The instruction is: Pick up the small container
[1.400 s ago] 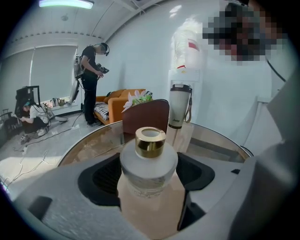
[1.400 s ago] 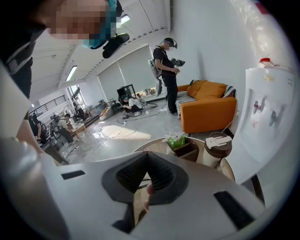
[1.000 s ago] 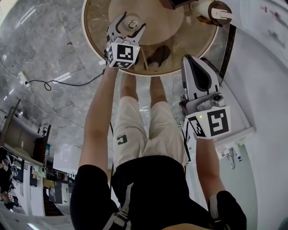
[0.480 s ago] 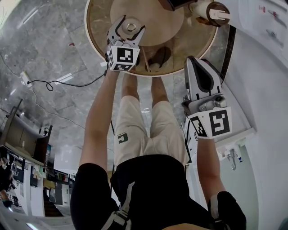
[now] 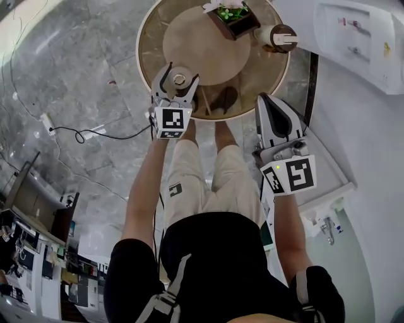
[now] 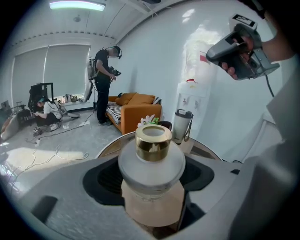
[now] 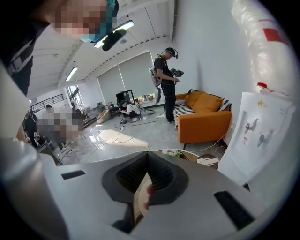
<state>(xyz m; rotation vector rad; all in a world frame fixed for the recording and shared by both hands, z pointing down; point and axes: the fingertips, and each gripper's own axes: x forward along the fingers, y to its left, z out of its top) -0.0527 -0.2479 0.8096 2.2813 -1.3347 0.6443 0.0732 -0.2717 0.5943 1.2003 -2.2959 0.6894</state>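
Your left gripper is over the near edge of the round table, and its jaws are apart. The container stands upright between them. In the left gripper view it sits dead centre in the gap. Its gold cap rises above the jaw line and its frosted body is level with the pads. A dark strip of recess shows on each side of the body, so the pads flank it closely rather than pressing on it. Whether either pad grazes the glass cannot be told. From the head view the two fingers curve round the container, one on each side, and it lies a little behind their tips, inside the opening. Whether its base is on the tabletop or off it cannot be told.

Beyond the left jaws, across the table, stand a planter and a jug, both well apart from the container.

Your right gripper is off the table, to the right of the left one and nearer to you. Its jaws are closed together with nothing between them, and the container is well away to their left.
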